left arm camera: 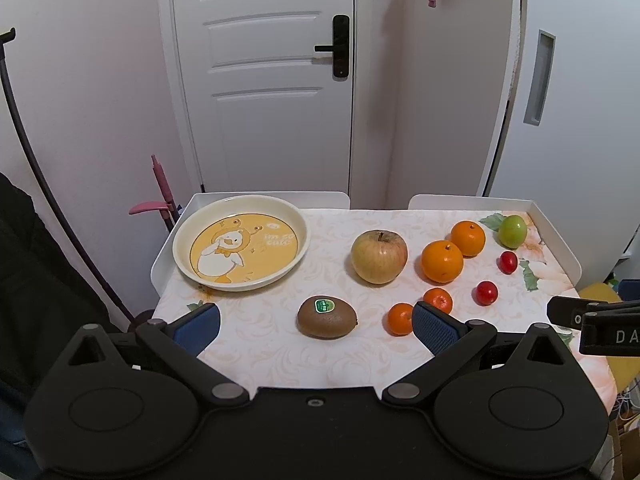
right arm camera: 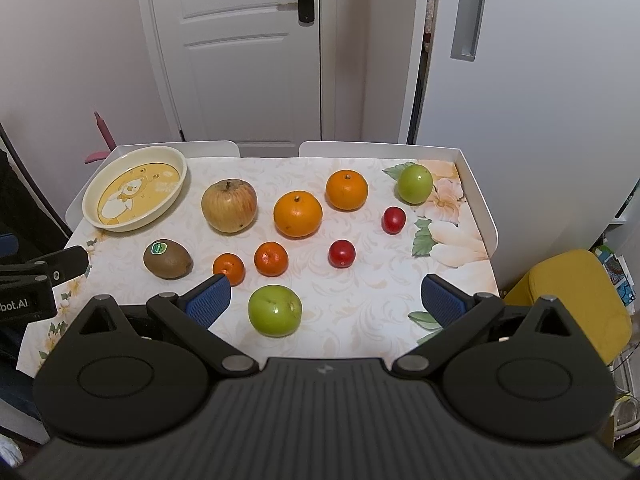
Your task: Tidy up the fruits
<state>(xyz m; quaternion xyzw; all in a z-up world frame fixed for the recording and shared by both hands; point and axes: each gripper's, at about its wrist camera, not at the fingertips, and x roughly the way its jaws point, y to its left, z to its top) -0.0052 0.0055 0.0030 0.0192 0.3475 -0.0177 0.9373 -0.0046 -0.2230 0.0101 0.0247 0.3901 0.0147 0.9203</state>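
Note:
A cream plate with a yellow duck picture (left arm camera: 240,242) (right arm camera: 134,188) sits empty at the table's far left. A kiwi (left arm camera: 327,317) (right arm camera: 168,259), a yellowish apple (left arm camera: 379,256) (right arm camera: 229,205), two oranges (left arm camera: 442,261) (right arm camera: 346,189), two small mandarins (left arm camera: 400,319) (right arm camera: 271,258), two red cherry tomatoes (left arm camera: 487,292) (right arm camera: 342,253) and two green fruits (left arm camera: 512,231) (right arm camera: 275,310) lie on the table. My left gripper (left arm camera: 316,326) is open, low over the near edge with the kiwi between its fingers' line. My right gripper (right arm camera: 326,300) is open, the near green fruit between its fingers.
The table has a floral cloth (right arm camera: 360,280) and raised white edges (left arm camera: 556,236). A white door (left arm camera: 264,80) and a wall stand behind. A yellow stool (right arm camera: 568,300) is at the right. A pink handle (left arm camera: 160,196) stands left of the table.

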